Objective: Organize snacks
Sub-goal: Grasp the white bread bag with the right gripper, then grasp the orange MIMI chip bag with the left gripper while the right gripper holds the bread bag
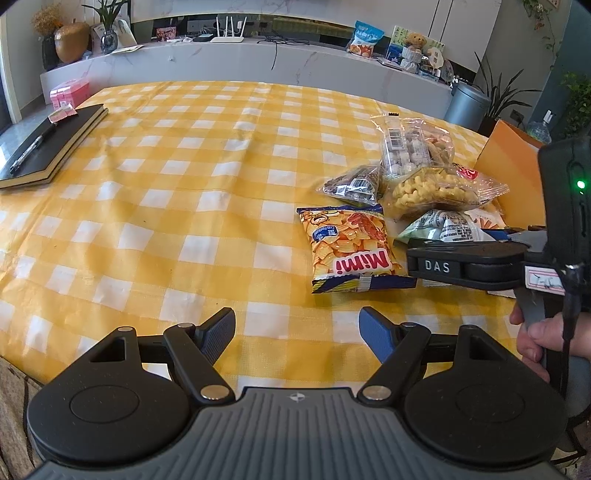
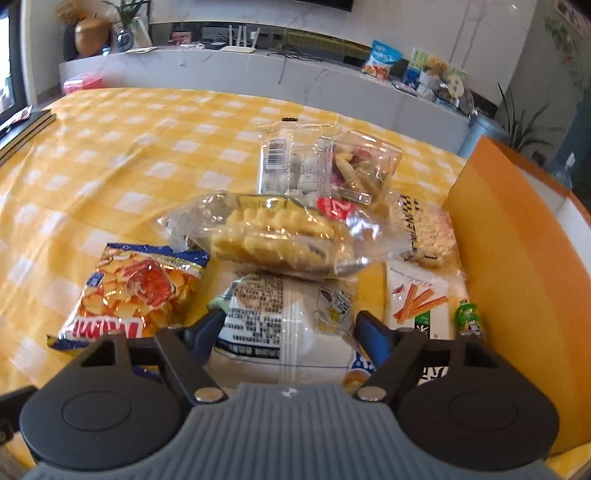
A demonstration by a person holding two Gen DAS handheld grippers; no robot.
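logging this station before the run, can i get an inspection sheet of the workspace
surface: table under yellow checked cloth
job's things: snack bags heaped at right; Mimi bag apart, flat; orange box beside the heap
clutter: notebook with pen at far left
grippers: left gripper open over bare cloth; right gripper open around white bag
cables: black cable on the back counter
surroundings: router, plants, bin

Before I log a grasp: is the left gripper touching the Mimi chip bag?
Apart. The left wrist view shows checkered cloth between the left gripper and Mimi chip bag.
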